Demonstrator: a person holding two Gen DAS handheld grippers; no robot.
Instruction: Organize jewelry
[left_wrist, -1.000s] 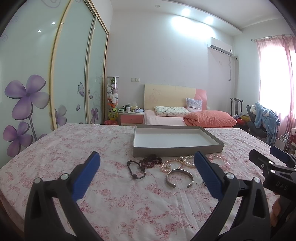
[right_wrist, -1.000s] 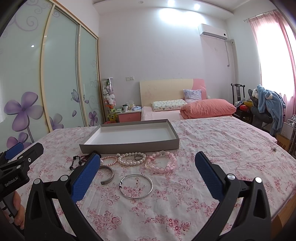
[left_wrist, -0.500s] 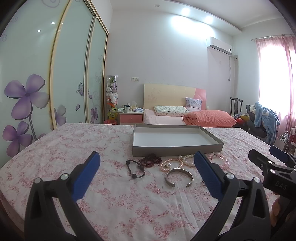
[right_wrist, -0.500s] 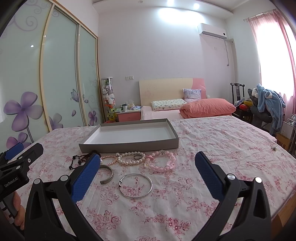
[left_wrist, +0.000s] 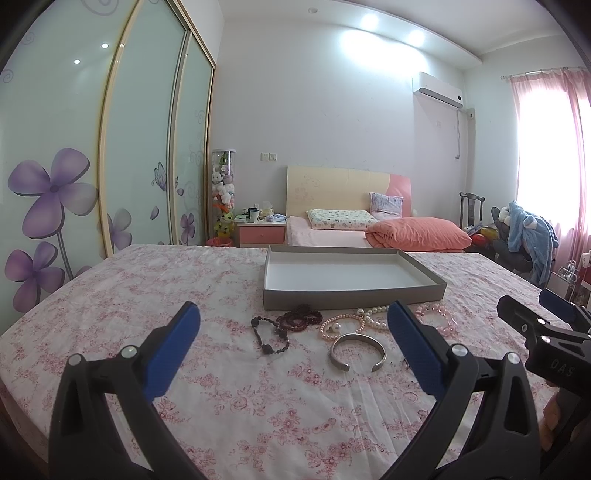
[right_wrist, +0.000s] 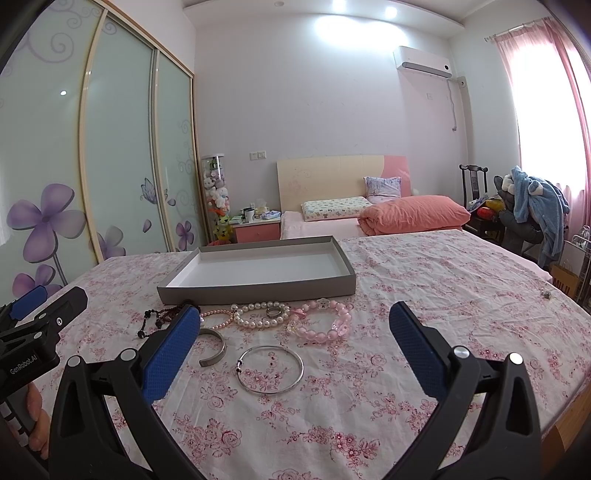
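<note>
An empty grey tray (left_wrist: 354, 295) (right_wrist: 258, 290) stands on the floral cloth. In front of it lie dark bead bracelets (left_wrist: 271, 332) (right_wrist: 157, 319), a dark red bead strand (left_wrist: 299, 318), pearl strands (left_wrist: 347, 325) (right_wrist: 260, 314) with a small ring (right_wrist: 273, 312), a pink bead bracelet (right_wrist: 325, 325) (left_wrist: 439, 319), a silver cuff (left_wrist: 357, 351) (right_wrist: 216, 345) and a thin silver bangle (right_wrist: 270, 369). My left gripper (left_wrist: 293, 332) is open and empty, short of the jewelry. My right gripper (right_wrist: 295, 332) is open and empty, short of the bangle.
The table's right edge (right_wrist: 576, 373) is near. A small metal object (right_wrist: 545, 293) lies at the far right of the cloth. A bed (left_wrist: 369, 229), a nightstand (left_wrist: 260, 230), sliding wardrobe doors (left_wrist: 129, 147) and a chair with clothes (right_wrist: 528, 206) stand behind.
Both grippers have stayed open and nearly still; the views have shifted only slightly.
</note>
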